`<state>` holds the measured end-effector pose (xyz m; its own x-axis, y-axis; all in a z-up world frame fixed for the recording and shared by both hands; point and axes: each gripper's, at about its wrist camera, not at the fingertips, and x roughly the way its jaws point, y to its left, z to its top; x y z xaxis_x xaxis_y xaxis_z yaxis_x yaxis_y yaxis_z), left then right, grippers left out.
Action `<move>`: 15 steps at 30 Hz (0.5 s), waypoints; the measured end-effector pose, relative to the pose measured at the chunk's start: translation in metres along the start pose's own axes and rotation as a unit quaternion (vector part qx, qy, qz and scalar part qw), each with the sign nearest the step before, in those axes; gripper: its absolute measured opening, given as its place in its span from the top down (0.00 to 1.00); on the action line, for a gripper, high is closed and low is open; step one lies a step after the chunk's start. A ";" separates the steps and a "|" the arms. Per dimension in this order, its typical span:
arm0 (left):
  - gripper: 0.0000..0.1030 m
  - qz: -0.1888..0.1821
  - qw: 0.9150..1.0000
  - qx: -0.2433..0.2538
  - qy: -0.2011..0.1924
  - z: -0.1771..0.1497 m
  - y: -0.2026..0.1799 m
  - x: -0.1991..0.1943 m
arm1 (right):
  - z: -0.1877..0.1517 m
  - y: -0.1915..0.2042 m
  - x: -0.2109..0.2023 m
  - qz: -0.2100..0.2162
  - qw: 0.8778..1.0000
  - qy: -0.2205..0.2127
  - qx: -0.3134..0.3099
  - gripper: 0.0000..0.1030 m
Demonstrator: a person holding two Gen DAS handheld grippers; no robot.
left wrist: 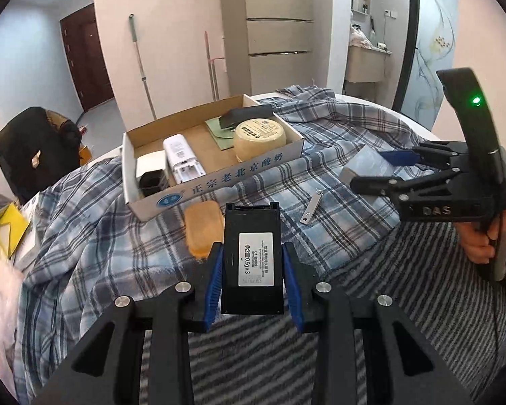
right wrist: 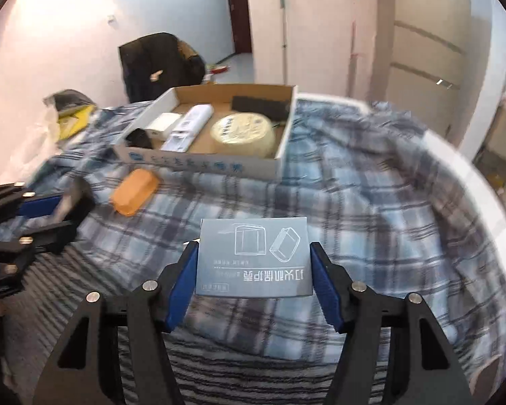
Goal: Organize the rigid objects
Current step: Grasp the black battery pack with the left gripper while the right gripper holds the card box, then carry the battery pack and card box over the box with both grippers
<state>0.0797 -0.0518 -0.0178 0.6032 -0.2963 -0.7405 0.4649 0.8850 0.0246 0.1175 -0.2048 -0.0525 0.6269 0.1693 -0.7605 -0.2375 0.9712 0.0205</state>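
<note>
Left claw clamping a flat black rectangular case with a silver label, blue pads pressing on both long sides, lifting it clear of the blue plaid cloth. Just beyond its tip, to the left, lying on the cloth: an orange translucent soap-shaped block. Farther ahead, sitting open: a shallow cardboard tray with blue lettering, carrying a round pale-yellow tin, a white remote-like device and a small black cube. Off to the right, lying flat: a thin silver metal strip. Right claw gripping a grey-blue printed carton between its pads, holding it above the cloth, tray well ahead.
</note>
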 end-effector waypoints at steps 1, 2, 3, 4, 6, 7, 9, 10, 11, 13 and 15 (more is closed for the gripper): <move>0.65 0.003 1.000 -0.003 -0.004 0.000 0.002 -0.004 | 0.001 -0.001 -0.001 -0.002 1.000 0.000 0.003 0.40; 0.65 0.007 1.000 -0.005 -0.008 0.001 0.004 -0.009 | 0.002 -0.003 -0.001 -0.002 1.000 0.002 0.010 0.40; 0.65 0.008 1.000 -0.006 -0.011 0.002 0.006 -0.013 | 0.003 -0.005 -0.002 -0.002 1.000 0.004 0.018 0.40; 0.65 0.010 1.000 -0.008 -0.018 0.003 0.008 -0.017 | 0.006 -0.009 -0.004 -0.004 1.000 0.007 0.025 0.40; 0.65 0.012 0.999 -0.006 -0.035 0.006 0.011 -0.028 | 0.011 -0.016 -0.010 -0.015 0.999 0.007 0.036 0.40; 0.65 0.016 0.999 -0.003 -0.044 0.009 0.012 -0.033 | 0.015 -0.018 -0.017 -0.022 0.999 0.003 0.038 0.40; 0.65 0.024 0.998 -0.007 -0.057 0.016 0.015 -0.041 | 0.025 -0.023 -0.034 -0.041 0.998 -0.010 0.036 0.40; 0.65 0.025 0.998 -0.012 -0.061 0.022 0.018 -0.045 | 0.031 -0.024 -0.042 -0.049 0.998 -0.019 0.035 0.40; 0.65 0.028 0.997 -0.019 -0.066 0.028 0.021 -0.048 | 0.038 -0.024 -0.052 -0.059 0.997 -0.030 0.033 0.39; 0.65 0.042 0.996 -0.028 -0.077 0.040 0.028 -0.052 | 0.054 -0.022 -0.068 -0.065 0.996 -0.052 0.030 0.39; 0.65 0.069 0.993 -0.040 -0.087 0.058 0.035 -0.056 | 0.070 -0.020 -0.080 -0.061 0.995 -0.067 0.032 0.39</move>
<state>0.0999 -0.0245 0.0633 0.7639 -0.2224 -0.6058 0.3218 0.9450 0.0589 0.1239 -0.2257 0.0538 0.7424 0.0662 -0.6667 -0.1080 0.9939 -0.0215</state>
